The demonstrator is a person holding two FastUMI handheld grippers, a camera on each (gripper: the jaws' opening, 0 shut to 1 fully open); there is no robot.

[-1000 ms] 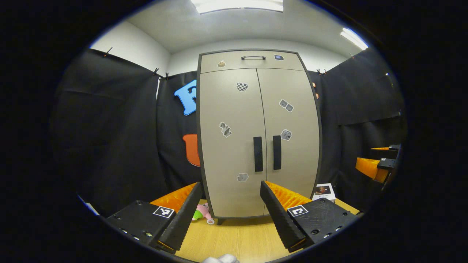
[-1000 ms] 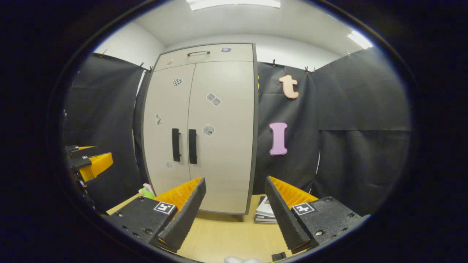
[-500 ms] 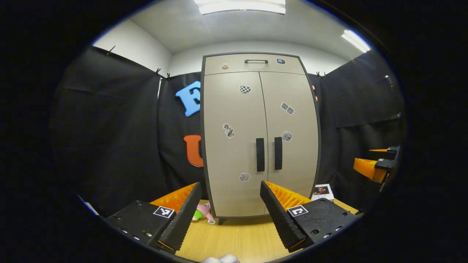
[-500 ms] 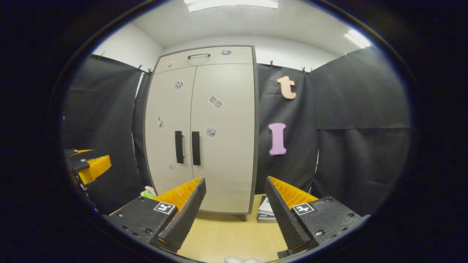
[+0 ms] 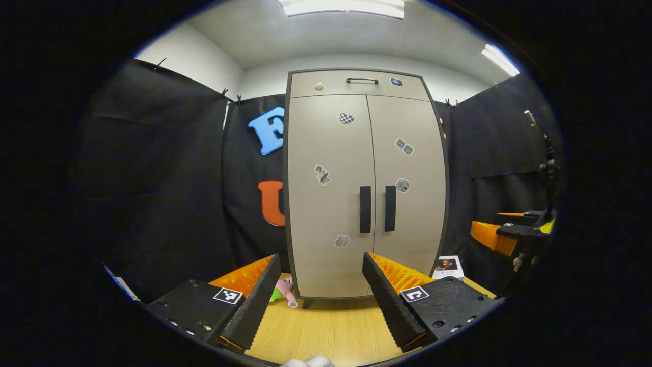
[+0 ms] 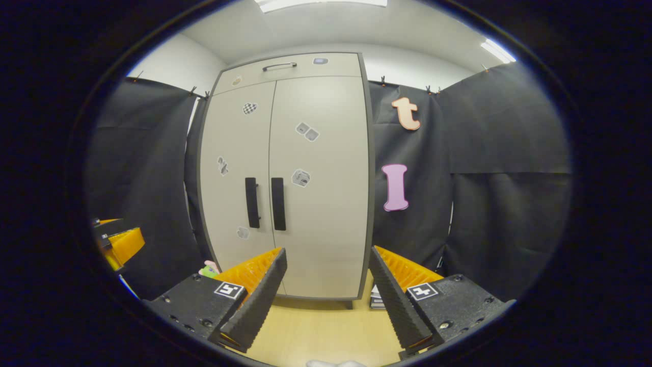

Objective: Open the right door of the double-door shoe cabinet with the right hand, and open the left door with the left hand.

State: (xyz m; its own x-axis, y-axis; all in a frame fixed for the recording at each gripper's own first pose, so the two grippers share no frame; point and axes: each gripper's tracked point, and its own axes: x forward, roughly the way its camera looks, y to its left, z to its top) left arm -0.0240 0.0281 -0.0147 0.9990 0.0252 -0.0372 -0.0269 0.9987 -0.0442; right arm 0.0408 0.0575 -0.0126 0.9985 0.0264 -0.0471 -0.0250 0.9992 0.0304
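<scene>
A tall beige shoe cabinet stands on a wooden table, both doors closed. Two black vertical handles sit side by side at mid height: the left door's handle and the right door's handle. My left gripper is open, some way in front of the cabinet's lower part, holding nothing. My right gripper is open too, in front of the right door's lower part. Each gripper also appears at the edge of the other's view, the right gripper and the left gripper.
A drawer with a handle tops the cabinet. A small pink and green toy lies by the cabinet's left foot. Booklets rest at its right. Black cloth walls close in on both sides. Wooden tabletop lies ahead.
Both grippers have moved closer to the cabinet, which looks larger now. The right gripper has drifted so the cabinet sits more central in its view. Both stay open.
</scene>
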